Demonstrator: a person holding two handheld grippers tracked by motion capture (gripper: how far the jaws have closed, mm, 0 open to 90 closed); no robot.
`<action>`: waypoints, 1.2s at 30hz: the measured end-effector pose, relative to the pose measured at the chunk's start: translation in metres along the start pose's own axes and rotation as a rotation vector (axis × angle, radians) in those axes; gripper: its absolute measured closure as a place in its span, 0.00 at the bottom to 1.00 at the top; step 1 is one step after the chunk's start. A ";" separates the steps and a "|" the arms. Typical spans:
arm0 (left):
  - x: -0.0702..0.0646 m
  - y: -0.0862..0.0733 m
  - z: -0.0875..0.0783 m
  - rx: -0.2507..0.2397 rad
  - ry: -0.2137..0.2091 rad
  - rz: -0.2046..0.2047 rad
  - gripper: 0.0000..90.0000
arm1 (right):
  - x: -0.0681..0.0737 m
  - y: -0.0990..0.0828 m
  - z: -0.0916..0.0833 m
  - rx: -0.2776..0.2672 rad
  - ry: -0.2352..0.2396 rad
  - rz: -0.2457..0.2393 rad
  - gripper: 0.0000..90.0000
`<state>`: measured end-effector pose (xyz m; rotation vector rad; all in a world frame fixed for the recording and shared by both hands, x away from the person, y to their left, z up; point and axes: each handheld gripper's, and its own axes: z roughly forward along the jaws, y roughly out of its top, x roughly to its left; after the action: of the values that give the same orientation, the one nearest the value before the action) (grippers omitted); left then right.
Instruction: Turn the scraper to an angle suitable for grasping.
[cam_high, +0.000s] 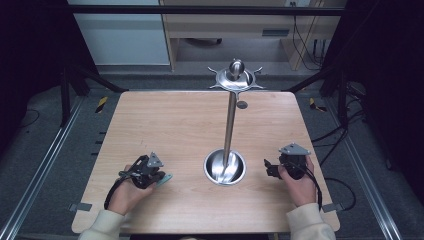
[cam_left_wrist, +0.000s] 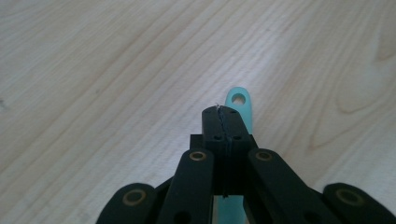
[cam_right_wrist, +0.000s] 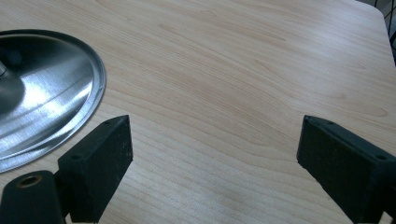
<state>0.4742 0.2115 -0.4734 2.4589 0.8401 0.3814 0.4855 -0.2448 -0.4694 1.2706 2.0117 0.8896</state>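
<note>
Your left gripper (cam_left_wrist: 223, 122), jaws closed on a turquoise strip with a hole at its end (cam_left_wrist: 239, 100), rests low over the table (cam_high: 175, 125), your right gripper (cam_right_wrist: 215, 158) gapes empty beside the steel stand (cam_high: 225, 167), whose top hooks apparently await the strip.

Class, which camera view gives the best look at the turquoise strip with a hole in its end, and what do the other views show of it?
The left gripper view: the turquoise strip and its hole stand out past the closed jaws of the left gripper. The high view shows a small turquoise patch beside that gripper. The right gripper view looks at the table elsewhere.
</note>
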 end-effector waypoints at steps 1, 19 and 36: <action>-0.003 0.001 -0.001 0.004 -0.005 0.017 1.00 | 0.000 0.000 0.000 0.000 0.000 0.003 0.12; 0.001 0.020 -0.026 0.119 0.039 0.033 0.96 | 0.000 0.000 0.001 0.001 0.001 0.003 0.12; -0.004 0.039 -0.010 0.236 -0.047 0.063 0.75 | 0.002 0.001 0.000 -0.005 0.005 -0.002 0.12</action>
<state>0.4857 0.1861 -0.4446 2.7062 0.8306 0.2573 0.4852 -0.2423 -0.4691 1.2646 2.0132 0.8967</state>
